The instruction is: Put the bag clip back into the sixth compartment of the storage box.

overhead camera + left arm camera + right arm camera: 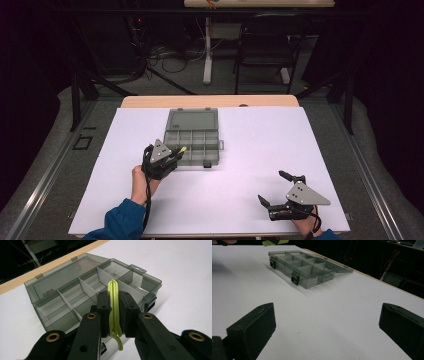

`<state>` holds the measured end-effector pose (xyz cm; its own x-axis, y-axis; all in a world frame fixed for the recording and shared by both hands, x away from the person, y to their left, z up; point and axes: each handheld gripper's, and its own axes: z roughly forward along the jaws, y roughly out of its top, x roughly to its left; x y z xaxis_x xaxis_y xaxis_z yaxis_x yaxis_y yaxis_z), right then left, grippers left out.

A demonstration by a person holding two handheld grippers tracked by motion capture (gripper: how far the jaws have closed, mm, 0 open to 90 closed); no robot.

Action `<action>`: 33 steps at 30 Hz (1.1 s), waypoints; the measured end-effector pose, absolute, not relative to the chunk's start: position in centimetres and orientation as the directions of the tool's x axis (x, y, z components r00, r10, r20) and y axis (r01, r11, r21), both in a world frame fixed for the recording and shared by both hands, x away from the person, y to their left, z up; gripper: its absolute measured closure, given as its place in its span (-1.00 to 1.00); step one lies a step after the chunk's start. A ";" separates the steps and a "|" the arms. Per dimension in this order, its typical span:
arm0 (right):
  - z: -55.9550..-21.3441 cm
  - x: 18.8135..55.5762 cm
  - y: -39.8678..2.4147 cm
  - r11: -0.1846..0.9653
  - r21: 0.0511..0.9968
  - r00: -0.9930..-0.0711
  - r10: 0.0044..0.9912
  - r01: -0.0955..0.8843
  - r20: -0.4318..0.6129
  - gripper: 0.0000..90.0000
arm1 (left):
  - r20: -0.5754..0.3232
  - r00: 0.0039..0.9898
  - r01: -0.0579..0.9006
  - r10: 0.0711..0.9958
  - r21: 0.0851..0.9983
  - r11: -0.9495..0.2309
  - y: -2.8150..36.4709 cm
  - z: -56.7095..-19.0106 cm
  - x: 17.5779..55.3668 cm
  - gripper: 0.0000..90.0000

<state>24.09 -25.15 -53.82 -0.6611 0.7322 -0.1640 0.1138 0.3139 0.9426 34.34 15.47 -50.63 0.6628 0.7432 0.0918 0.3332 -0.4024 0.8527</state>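
Observation:
A grey see-through compartment box (193, 138) lies open near the table's middle, its lid folded back. My left gripper (176, 152) hovers at the box's front left corner, shut on a yellow-green rubber band (114, 307) that stands up between the pads (103, 303) over the box's compartments (82, 293). The band's tip (183, 148) pokes out toward the box. My right gripper (272, 187) rests low at the front right of the table, open, with nothing between its fingers (253, 327). From there the box (304, 268) lies well ahead.
A white sheet (250, 150) covers the wooden table (150, 101). Behind the table stand a chair (265, 42), a desk leg (207, 50) and loose cables on the floor. Two black latches (294, 279) sit on the box's front wall.

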 end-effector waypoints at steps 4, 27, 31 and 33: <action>-53.8 24.1 -25.1 0.314 0.943 -0.661 0.732 0.114 -0.164 -0.99 | 0.092 0.662 0.334 0.744 0.853 -0.402 15.4 -50.7 34.6 0.78; -53.8 24.1 -25.1 0.313 0.943 -0.662 0.731 0.113 -0.164 -0.99 | 0.079 0.668 0.335 0.740 0.856 -0.394 15.4 -51.4 36.4 0.78; -53.8 24.1 -25.2 0.314 0.943 -0.662 0.732 0.114 -0.163 -0.99 | 0.081 0.668 0.337 0.740 0.854 -0.397 15.3 -51.6 36.7 0.77; -53.8 24.1 -25.2 0.314 0.942 -0.662 0.731 0.117 -0.162 -0.99 | 0.083 0.665 0.340 0.742 0.851 -0.400 15.2 -51.8 36.9 0.77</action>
<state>24.07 -25.17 -53.82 -0.6624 0.7315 -0.1617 0.1166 0.3139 0.9423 36.94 15.25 -51.76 0.6654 0.7419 0.0828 0.3398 -0.3998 0.8513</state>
